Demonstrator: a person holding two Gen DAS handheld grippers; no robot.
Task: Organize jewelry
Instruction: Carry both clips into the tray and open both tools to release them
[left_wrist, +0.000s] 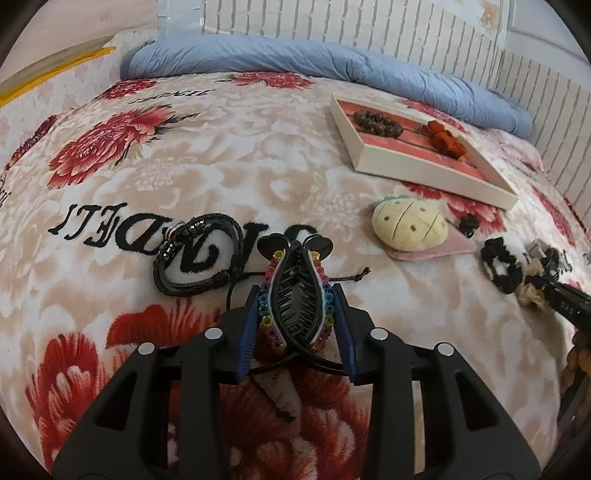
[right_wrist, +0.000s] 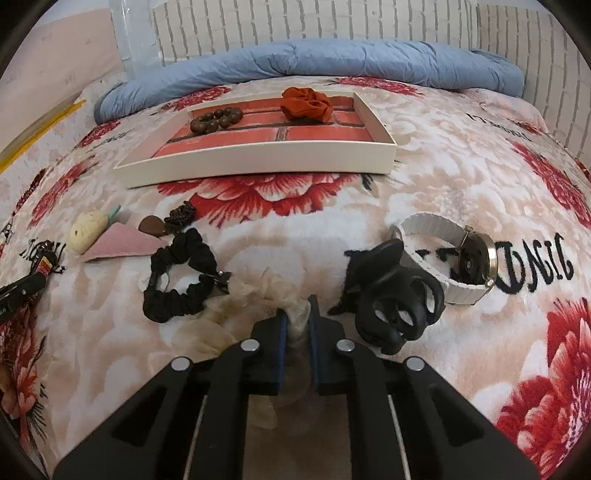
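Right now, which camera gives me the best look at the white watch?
The right wrist view. The white watch lies there in full on the floral blanket, strap looped and dark dial facing sideways, just beyond the black hair clip. The left wrist view does not show the watch at all.

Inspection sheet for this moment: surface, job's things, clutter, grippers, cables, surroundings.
Surface: floral blanket on a bed.
Job's things: tray holds bead bracelet and red scrunchie; black scrunchie, black claw clip, white watch, black cord bracelet lie loose.
Clutter: cream plush on pink felt.
Grippers: left gripper clamps rhinestone hair clip; right gripper shut on cream scrunchie.
Cables: nothing seen.
Surroundings: blue quilt, white brick wall.
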